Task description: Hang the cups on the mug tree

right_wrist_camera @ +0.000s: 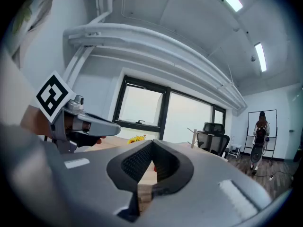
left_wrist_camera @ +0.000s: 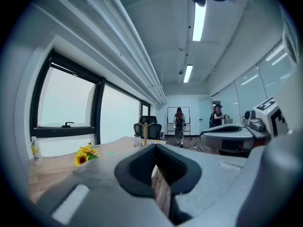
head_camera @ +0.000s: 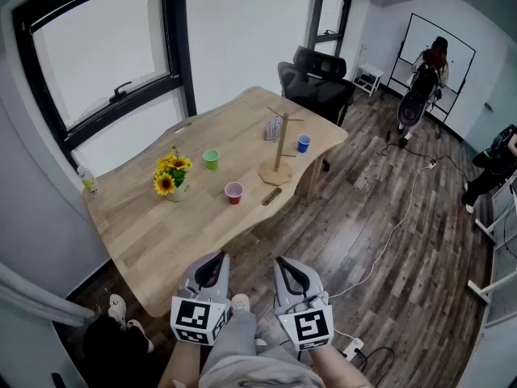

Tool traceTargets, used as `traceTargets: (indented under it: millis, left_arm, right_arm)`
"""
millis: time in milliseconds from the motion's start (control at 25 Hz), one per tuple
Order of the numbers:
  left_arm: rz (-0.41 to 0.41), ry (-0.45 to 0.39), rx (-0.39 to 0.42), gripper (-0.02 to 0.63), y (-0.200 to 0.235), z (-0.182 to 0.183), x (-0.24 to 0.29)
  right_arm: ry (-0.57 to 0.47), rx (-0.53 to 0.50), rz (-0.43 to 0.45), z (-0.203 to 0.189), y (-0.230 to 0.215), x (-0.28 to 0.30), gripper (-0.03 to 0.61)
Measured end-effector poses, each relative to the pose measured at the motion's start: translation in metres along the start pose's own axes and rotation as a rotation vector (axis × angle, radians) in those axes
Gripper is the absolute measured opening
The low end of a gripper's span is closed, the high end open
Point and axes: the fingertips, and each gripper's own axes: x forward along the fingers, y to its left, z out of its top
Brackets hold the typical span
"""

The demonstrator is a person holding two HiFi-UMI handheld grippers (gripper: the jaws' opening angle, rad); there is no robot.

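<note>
Head view high, steeply down; both gripper views low, level; shared table [head_camera: 145, 225] and mug tree [head_camera: 279, 145].

We see a bright, evenly lit room: daylight through the windows [head_camera: 97, 55], plus ceiling strip lights [left_wrist_camera: 199, 18] (slightly blown out). Shadows stay soft. Fisheye distortion curves the edges, and both gripper views darken to black at their corners.

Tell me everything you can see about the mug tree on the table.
The mug tree looks like pale wood: a slim post on a round flat base, with thin pegs branching out near the top. It stands upright on the wooden table, close to the table's far right edge, and touches only the tabletop. No cup hangs on it. A blue cup stands just to its right, apart from it.
</note>
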Motion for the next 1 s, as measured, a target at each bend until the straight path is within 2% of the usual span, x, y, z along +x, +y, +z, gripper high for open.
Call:
traceTargets:
  millis: [480,880,1000]
  left_arm:
    - [-0.005,0.061,0.012,0.002,0.004,-0.014,0.019]
    - [0.014,0.094,-0.006,0.002,0.050,-0.025,0.076]
    - [0.009,0.096,-0.007,0.002,0.067,-0.021,0.100]
  right_arm:
    - [-0.038,-0.025,0.005,-0.006,-0.014,0.015,-0.002]
    - [0.054,-0.036,0.095,-0.031,-0.034,0.086,0.002]
    - [0.079,-0.038,0.114,-0.037,-0.040,0.115,0.023]
